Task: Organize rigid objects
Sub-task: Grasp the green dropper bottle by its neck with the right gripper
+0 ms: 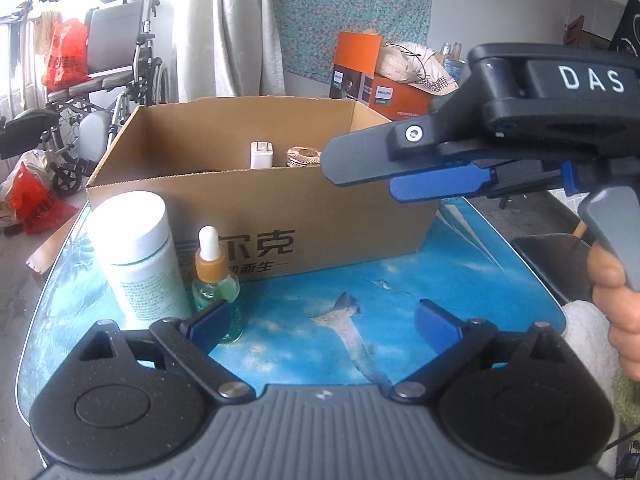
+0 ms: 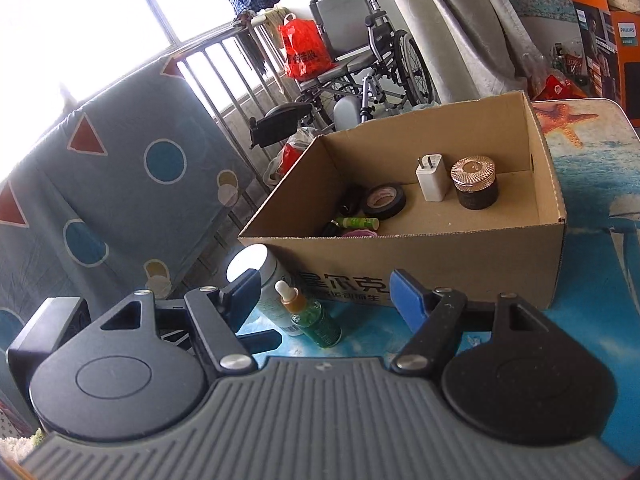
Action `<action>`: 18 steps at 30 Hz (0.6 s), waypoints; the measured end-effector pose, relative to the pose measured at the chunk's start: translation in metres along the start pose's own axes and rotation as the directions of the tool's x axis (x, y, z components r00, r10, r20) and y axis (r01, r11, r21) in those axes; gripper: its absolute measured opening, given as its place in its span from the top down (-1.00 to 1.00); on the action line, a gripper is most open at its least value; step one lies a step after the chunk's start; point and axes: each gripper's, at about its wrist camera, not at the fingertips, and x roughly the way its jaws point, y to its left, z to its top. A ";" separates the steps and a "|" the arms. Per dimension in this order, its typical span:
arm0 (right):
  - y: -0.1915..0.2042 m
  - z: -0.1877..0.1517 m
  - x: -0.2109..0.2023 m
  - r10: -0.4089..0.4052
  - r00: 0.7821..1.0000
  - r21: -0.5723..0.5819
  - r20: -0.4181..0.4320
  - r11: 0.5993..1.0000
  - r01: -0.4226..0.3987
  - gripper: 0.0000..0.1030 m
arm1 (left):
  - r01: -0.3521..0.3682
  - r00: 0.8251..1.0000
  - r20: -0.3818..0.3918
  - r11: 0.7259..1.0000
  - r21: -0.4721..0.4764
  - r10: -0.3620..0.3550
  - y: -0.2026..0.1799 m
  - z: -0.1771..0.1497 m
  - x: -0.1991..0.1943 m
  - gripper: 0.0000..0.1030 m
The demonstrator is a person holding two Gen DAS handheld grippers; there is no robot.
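Room: cluttered, bright window, grey curtain, teal patterned cloth on far wall; wheelchair [image 2: 360, 52] by the railing with red plastic bag [image 2: 302, 48] on its seat.
Surface: table [image 1: 460, 280] under blue ocean-print cover, fish and starfish pictures.
Box: open cardboard box [image 1: 260, 216] stood mid-table; dark Chinese characters on near face, partly blocked.
Box contents: white charger plug [image 2: 431, 178] upright, prongs up; just beside it dark jar with copper ribbed lid [image 2: 475, 182]; black tape roll [image 2: 384, 201] lying flat; green tube [image 2: 358, 223] lying near front wall; other small items at the left end too hidden to name.
Outside box: white bottle [image 1: 138, 258] with white cap, fine print unreadable, at front left corner of box; dropper bottle [image 1: 214, 284], green glass, orange collar, white bulb, just beside white bottle, upright.
Left gripper [image 1: 324, 330]: spread wide, nothing between blue pads; left pad near dropper bottle, contact not clear.
Right gripper [image 2: 326, 302]: jaws parted, nothing clamped; dropper bottle seen in the gap ahead, pads apart from it. From left wrist view, seen side-on over box's right end, "DAS" in white on black body.
Hand [image 1: 616, 292]: fingers wrapped on right gripper's grey handle.
Background writing: orange carton [image 1: 384, 88] behind box, "PHILIPS" readable; red bag print not legible.
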 end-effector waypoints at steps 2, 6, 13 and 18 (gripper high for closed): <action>0.010 0.000 0.016 0.005 0.999 -0.034 -0.033 0.999 -0.007 -0.38 | -0.036 0.999 0.006 0.999 0.009 0.036 0.004 -0.003 0.005 -0.90; 0.022 0.005 0.045 0.008 0.996 -0.105 -0.092 0.994 -0.018 -0.22 | -0.086 0.996 -0.005 0.996 0.020 0.086 0.016 -0.008 0.019 -0.69; 0.032 0.012 0.085 0.012 0.987 -0.181 -0.160 0.983 -0.041 0.22 | -0.107 0.994 -0.004 0.994 0.010 0.107 0.028 -0.011 0.037 -0.59; 0.033 0.013 0.103 0.004 0.982 -0.207 -0.187 0.977 -0.043 0.49 | -0.108 0.994 0.012 0.994 0.012 0.108 0.030 -0.013 0.044 -0.44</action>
